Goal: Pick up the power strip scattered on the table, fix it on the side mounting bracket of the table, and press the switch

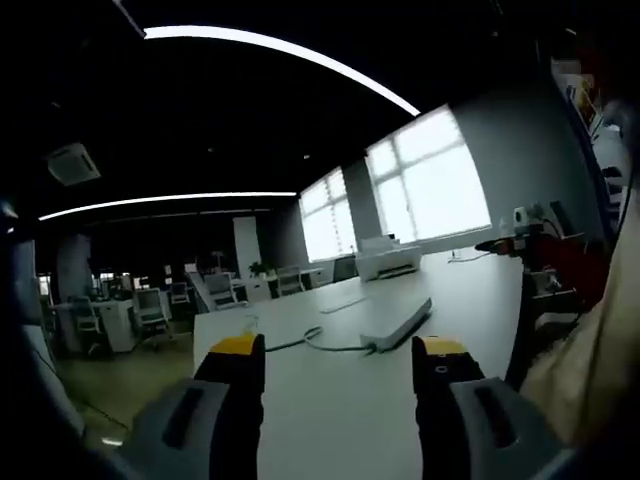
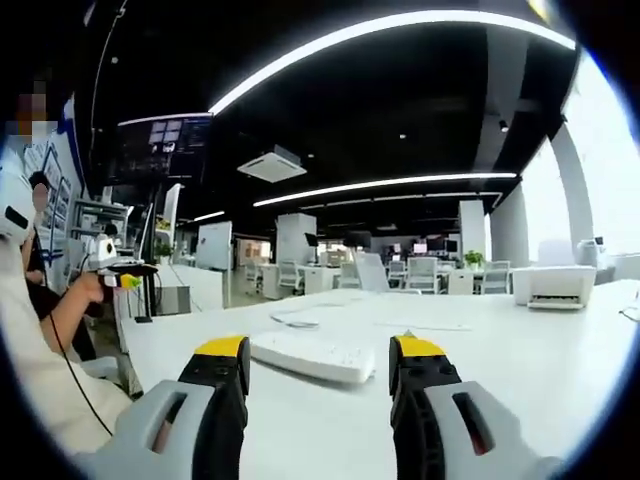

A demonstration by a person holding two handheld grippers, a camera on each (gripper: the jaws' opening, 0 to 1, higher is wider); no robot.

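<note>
A white power strip (image 1: 398, 325) lies flat on the white table (image 1: 330, 400), with its dark cable (image 1: 310, 343) curling off to the left. My left gripper (image 1: 340, 355) stands open a short way in front of the strip, nothing between its yellow-tipped fingers (image 1: 238, 347). In the right gripper view the same power strip (image 2: 312, 356) lies just beyond my right gripper (image 2: 322, 356), which is open and empty. Its sockets face up.
A person sits at the table's edge, a sleeve (image 1: 590, 340) close on the right and a hand (image 2: 88, 288) holding another gripper device (image 2: 118, 270). A white printer (image 2: 553, 285) stands at the far side. Papers (image 2: 295, 320) lie further back.
</note>
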